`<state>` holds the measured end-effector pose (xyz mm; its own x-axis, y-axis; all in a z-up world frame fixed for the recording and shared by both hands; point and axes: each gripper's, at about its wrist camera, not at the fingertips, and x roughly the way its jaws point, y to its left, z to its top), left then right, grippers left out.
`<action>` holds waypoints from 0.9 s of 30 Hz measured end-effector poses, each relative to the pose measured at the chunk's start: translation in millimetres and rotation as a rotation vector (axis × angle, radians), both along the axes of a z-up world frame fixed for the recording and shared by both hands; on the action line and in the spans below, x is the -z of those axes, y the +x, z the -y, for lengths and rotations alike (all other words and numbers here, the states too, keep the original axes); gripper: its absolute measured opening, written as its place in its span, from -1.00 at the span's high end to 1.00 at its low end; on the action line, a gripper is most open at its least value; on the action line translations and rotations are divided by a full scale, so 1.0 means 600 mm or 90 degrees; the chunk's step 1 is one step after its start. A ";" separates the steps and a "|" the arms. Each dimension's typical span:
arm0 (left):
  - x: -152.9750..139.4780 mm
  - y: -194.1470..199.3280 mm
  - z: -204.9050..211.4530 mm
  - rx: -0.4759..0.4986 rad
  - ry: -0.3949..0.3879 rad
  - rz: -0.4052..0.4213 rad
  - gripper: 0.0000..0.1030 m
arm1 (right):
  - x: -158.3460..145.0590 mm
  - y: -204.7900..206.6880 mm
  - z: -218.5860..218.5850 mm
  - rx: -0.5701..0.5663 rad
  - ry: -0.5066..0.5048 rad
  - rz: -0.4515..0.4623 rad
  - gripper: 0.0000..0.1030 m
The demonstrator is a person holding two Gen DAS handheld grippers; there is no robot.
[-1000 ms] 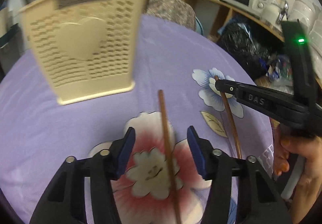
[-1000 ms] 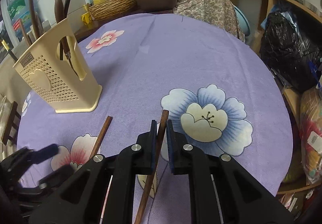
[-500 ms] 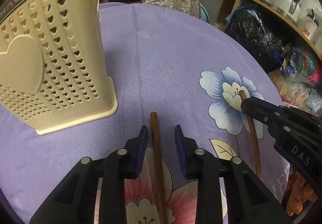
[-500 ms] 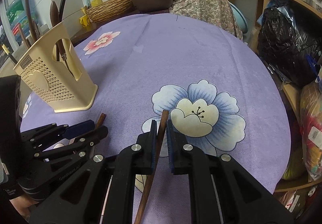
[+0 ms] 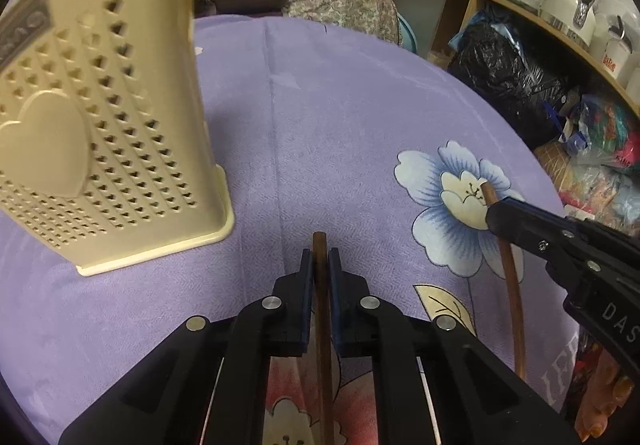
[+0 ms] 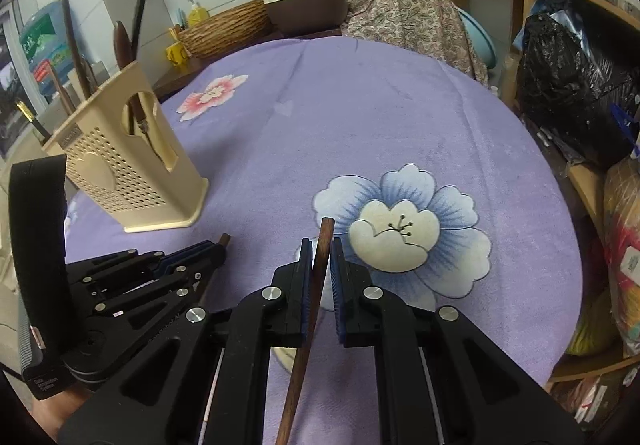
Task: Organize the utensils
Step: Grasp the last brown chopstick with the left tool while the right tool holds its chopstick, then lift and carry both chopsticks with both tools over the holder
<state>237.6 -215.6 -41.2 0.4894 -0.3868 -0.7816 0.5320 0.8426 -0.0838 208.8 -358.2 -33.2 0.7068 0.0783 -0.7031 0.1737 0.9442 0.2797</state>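
Both chopsticks gripped, ready to lift toward the holder

I have my left gripper (image 5: 320, 265) clamped tight on one brown chopstick (image 5: 322, 325), its jaws having just closed onto it, its tip poking out just beyond the pads, near the base corner of the cream utensil holder (image 5: 100, 133). My right gripper (image 6: 320, 261) is pinched on the second chopstick (image 6: 316, 285), farther from the holder, over the blue flower. I judge the pickup step done; next I must raise each stick, tip it upright and drop it into the holder's open top beside the utensils standing there. The purple cloth (image 6: 380, 117) beyond the holder lies open; the table edge is well apart.
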 end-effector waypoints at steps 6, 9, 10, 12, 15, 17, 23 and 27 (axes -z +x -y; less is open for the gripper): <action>-0.066 -0.024 -0.061 -0.023 -0.073 0.041 0.84 | -0.030 -0.014 -0.021 -0.033 0.027 0.036 0.82; -0.103 -0.038 -0.101 -0.037 -0.109 0.068 0.84 | -0.056 -0.024 -0.037 -0.058 0.038 0.066 0.83; -0.115 -0.044 -0.115 -0.041 -0.120 0.080 0.84 | -0.066 -0.027 -0.044 -0.067 0.041 0.075 0.84; -0.141 -0.058 -0.144 -0.042 -0.133 0.111 0.84 | -0.089 -0.038 -0.057 -0.085 0.039 0.100 0.84; -0.173 -0.084 -0.187 -0.041 -0.152 0.155 0.84 | -0.126 -0.056 -0.077 -0.114 0.025 0.135 0.84; -0.192 -0.095 -0.219 -0.052 -0.168 0.176 0.84 | -0.153 -0.071 -0.089 -0.135 0.021 0.162 0.84; -0.237 -0.115 -0.276 -0.082 -0.219 0.218 0.84 | -0.218 -0.104 -0.105 -0.165 0.001 0.224 0.84; -0.255 -0.120 -0.288 -0.092 -0.228 0.242 0.84 | -0.242 -0.110 -0.118 -0.175 -0.015 0.244 0.84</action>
<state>165.6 -42.6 111.7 0.7802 -0.5042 -0.3702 0.4613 0.8635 -0.2040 142.6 -287.2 111.8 0.8714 0.2857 -0.3987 -0.1950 0.9477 0.2528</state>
